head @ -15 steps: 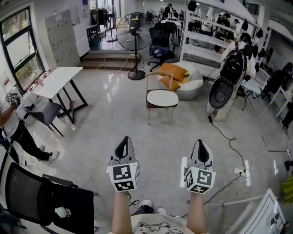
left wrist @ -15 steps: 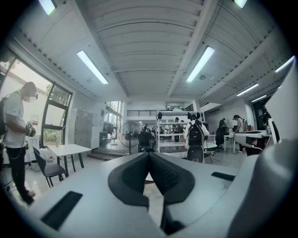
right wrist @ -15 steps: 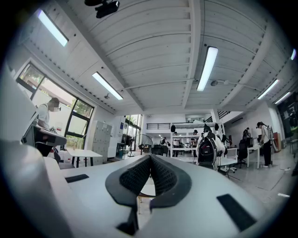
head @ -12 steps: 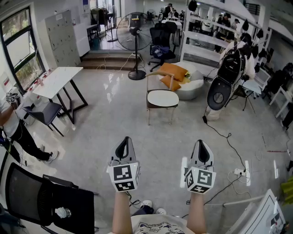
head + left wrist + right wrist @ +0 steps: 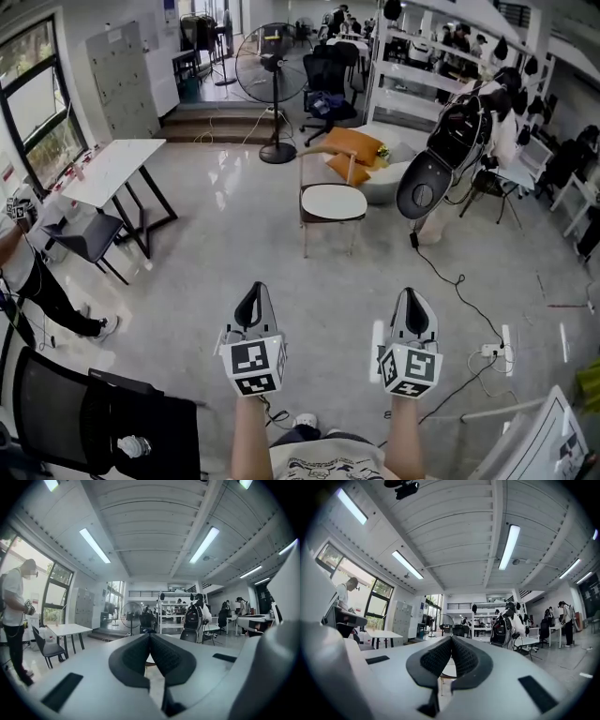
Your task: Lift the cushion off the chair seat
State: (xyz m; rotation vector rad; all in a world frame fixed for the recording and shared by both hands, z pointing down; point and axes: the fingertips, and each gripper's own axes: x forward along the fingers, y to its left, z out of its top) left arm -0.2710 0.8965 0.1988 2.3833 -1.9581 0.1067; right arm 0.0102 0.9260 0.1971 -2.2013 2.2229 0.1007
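A wooden chair stands out on the floor in the head view, with a flat white cushion on its seat. My left gripper and right gripper are held side by side low in that view, well short of the chair, both shut with nothing between the jaws. In the left gripper view the left gripper has its pads pressed together, and a sliver of the white cushion shows past them. The right gripper is likewise shut, with the cushion beyond it.
Orange pillows lie on a white beanbag behind the chair. A standing fan, a white table and a grey chair are to the left. A black-and-white machine stands right of the chair; cables cross the floor.
The black-and-white machine at the right has shifted left, nearer the chair. The view has tipped slightly. Both grippers stay where they were, shut.
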